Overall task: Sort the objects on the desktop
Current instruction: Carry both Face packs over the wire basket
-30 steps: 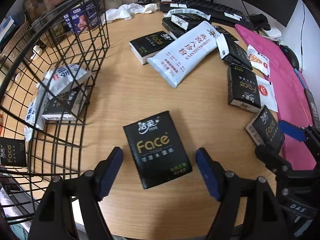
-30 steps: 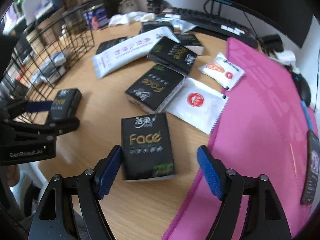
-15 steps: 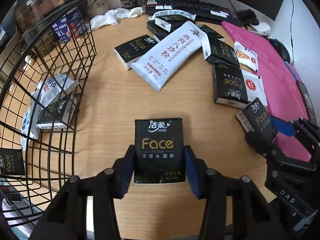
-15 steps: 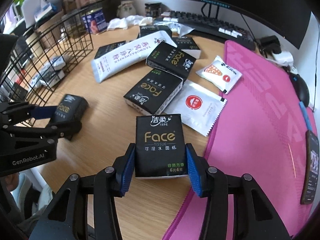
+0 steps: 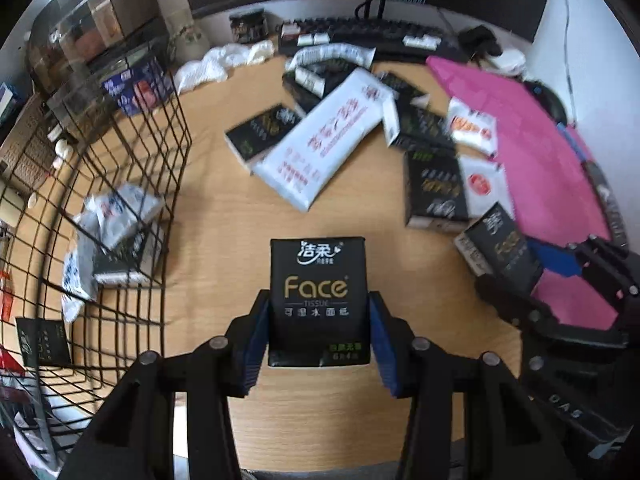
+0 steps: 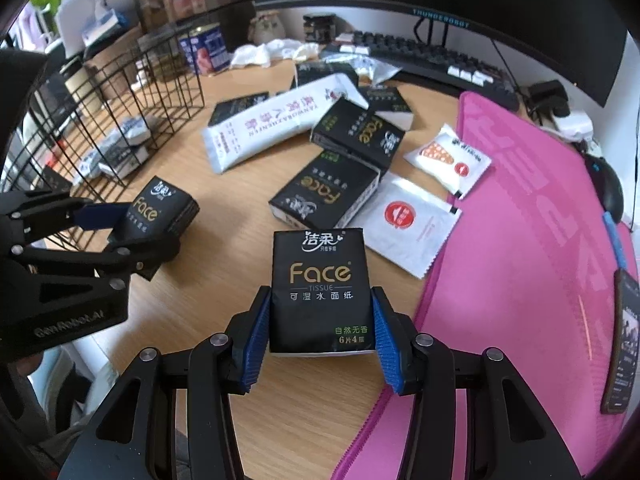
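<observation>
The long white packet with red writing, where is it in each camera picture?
Left wrist view: the long white packet lies slanted above the middle, on the wooden desk, beyond the black tissue pack in the left tool.
Right wrist view: the same packet sits upper left of centre.
Shared landmark: the pink mat, to its right in both.

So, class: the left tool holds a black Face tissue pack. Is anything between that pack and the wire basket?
Only the wire basket's own side wall. The desk between it and the black Face tissue pack in the left tool is bare, so the pack must clear the rim.
</observation>
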`<state>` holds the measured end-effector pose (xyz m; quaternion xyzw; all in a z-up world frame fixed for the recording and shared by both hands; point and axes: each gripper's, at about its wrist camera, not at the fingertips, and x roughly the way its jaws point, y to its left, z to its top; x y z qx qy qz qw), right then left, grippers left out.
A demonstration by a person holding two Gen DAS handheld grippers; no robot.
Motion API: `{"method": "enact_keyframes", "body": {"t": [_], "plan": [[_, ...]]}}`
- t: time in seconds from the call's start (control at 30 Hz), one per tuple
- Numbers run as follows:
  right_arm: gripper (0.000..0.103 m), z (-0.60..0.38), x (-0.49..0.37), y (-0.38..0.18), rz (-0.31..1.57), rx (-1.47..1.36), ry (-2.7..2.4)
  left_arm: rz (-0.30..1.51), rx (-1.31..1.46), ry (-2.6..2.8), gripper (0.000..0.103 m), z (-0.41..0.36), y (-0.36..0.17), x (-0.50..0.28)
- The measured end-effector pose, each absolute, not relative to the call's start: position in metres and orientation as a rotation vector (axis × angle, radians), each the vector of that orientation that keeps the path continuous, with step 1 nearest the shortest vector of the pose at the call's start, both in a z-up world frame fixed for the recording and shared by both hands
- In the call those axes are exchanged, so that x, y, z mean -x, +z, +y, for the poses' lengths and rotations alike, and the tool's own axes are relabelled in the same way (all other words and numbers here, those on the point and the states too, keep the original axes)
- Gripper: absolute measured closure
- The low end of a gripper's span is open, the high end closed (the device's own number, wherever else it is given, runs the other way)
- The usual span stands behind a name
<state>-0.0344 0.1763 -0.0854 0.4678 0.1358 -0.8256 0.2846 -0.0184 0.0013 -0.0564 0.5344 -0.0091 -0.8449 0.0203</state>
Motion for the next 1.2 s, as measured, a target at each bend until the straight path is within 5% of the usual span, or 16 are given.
{"method": "enact_keyframes", "body": {"t": [0.37, 0.53, 0.83, 1.2], "plan": [[0.056, 0.134, 0.026, 0.013, 0.367, -0.963, -2.22, -0.09, -1.266, -2.743, 0.051, -0.027, 0.052, -0.003], [0.056, 0.071, 0.015, 0.061, 0.414, -0.814, -2.104, 0.04, -1.144, -2.674, 0.051, -0.093, 0.077, -0.021], [0.056, -0.056, 0.009, 0.068, 0.503, -0.776, -1.898, 0.189, -1.114, -2.468, 0.051, -0.196, 0.067, -0.041], [0.056, -0.091, 0.032, 0.025, 0.514, -0.893, -1.821, 0.181, -1.245, -2.414, 0.051, -0.208, 0.025, -0.015]]}}
